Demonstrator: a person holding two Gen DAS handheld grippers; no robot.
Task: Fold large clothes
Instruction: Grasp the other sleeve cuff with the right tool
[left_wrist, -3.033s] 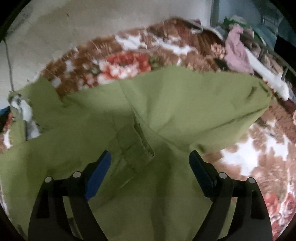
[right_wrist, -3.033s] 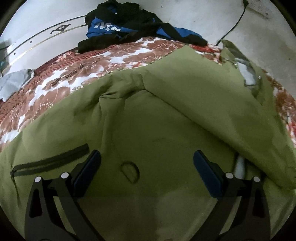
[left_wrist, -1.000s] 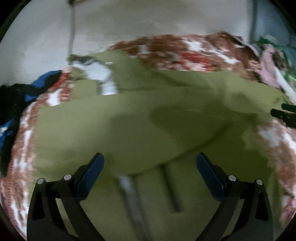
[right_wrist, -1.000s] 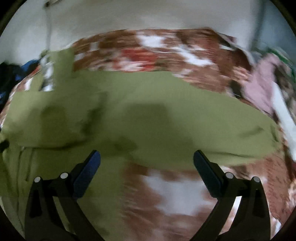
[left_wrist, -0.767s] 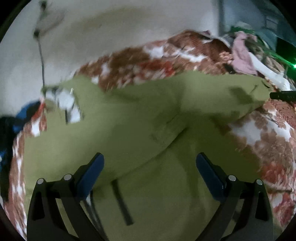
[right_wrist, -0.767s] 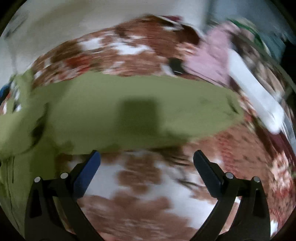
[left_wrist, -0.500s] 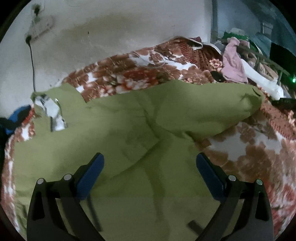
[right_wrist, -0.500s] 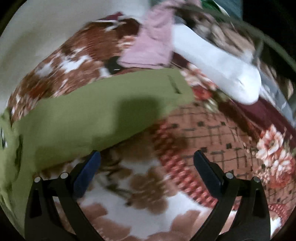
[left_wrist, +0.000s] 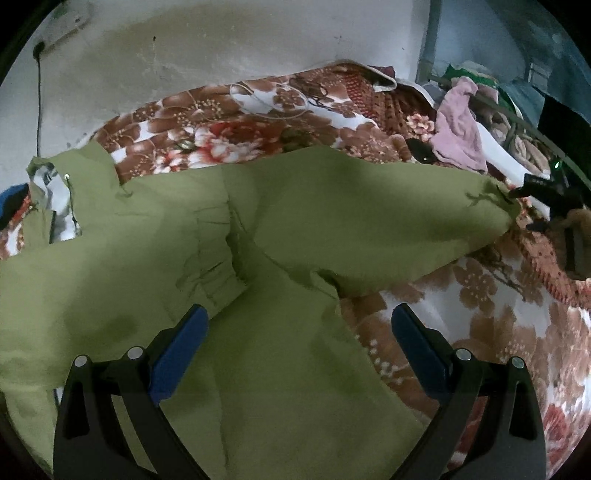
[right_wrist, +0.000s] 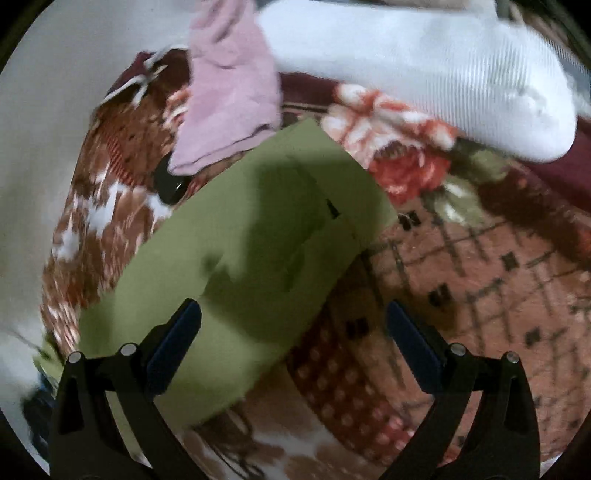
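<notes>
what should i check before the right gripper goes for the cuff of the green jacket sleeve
1. Right gripper open: ok, jaws wide apart with nothing between them.
2. Left gripper free: ok, open over the olive green fabric jacket, holding nothing.
3. Sleeve laid out: ok, the green sleeve stretches flat across the brown floral blanket.
4. Cuff in line: not ok, the sleeve cuff lies beyond the fingertips and left of centre.
5. Nearby clutter: not ok, the pink cloth lies right by the cuff; the white ribbed garment is close too.
6. Cuff layers: cannot tell, the right wrist view is blurred.
</notes>
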